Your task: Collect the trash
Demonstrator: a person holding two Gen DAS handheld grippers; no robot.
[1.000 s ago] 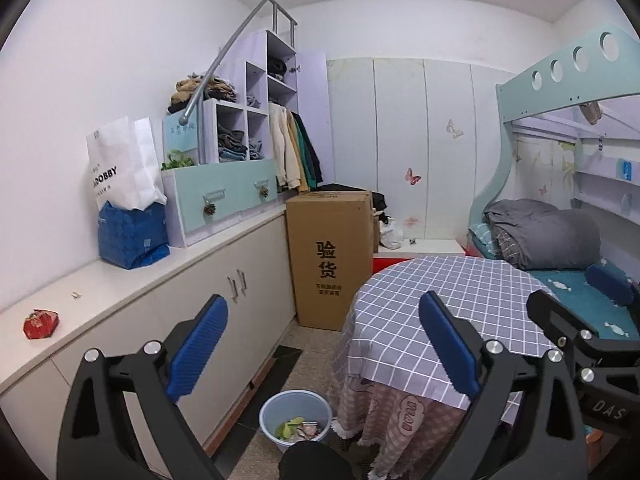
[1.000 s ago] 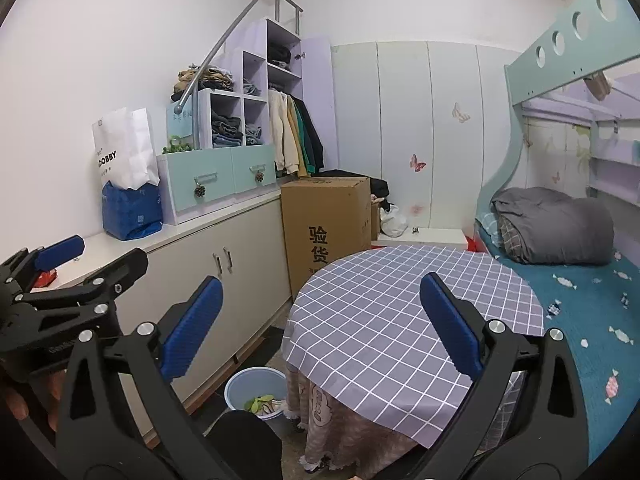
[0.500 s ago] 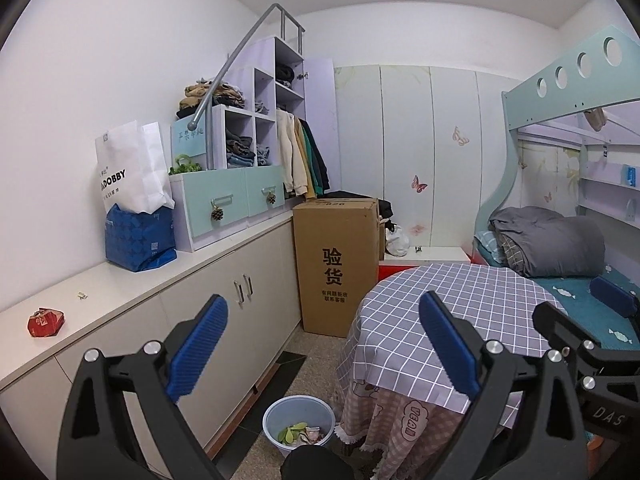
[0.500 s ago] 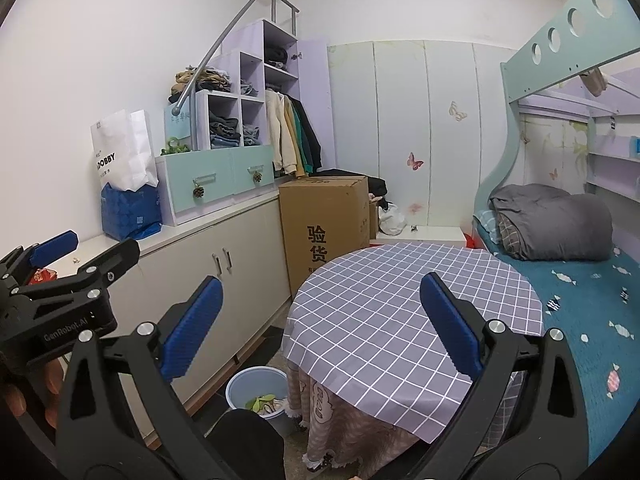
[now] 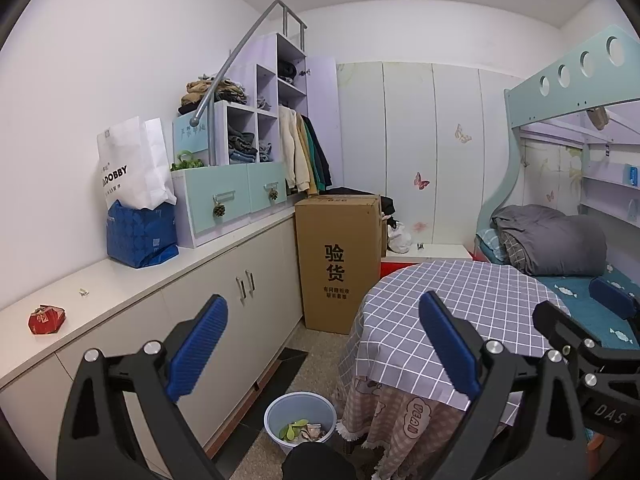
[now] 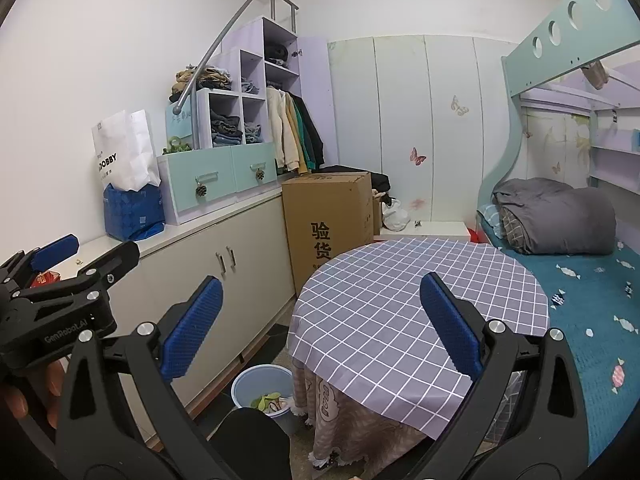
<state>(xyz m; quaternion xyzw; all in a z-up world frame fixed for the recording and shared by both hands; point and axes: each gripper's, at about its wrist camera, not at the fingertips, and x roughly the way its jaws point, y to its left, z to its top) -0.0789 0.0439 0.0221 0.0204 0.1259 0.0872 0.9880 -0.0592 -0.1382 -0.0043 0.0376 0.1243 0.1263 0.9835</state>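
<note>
Both grippers held wide apart and empty above a bedroom floor.
Left gripper [image 5: 322,344] and right gripper [image 6: 320,326]; red wrapper [image 5: 45,319] on counter [image 5: 132,280] at nine o'clock, bin [image 5: 300,420] at six.

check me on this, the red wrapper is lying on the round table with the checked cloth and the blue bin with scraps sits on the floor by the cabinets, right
Not quite. The red wrapper lies on the white countertop along the wall, not on the round table, whose checked cloth is bare. The left wrist view shows this clearly. The blue bin with scraps does sit on the floor by the cabinets.
</note>
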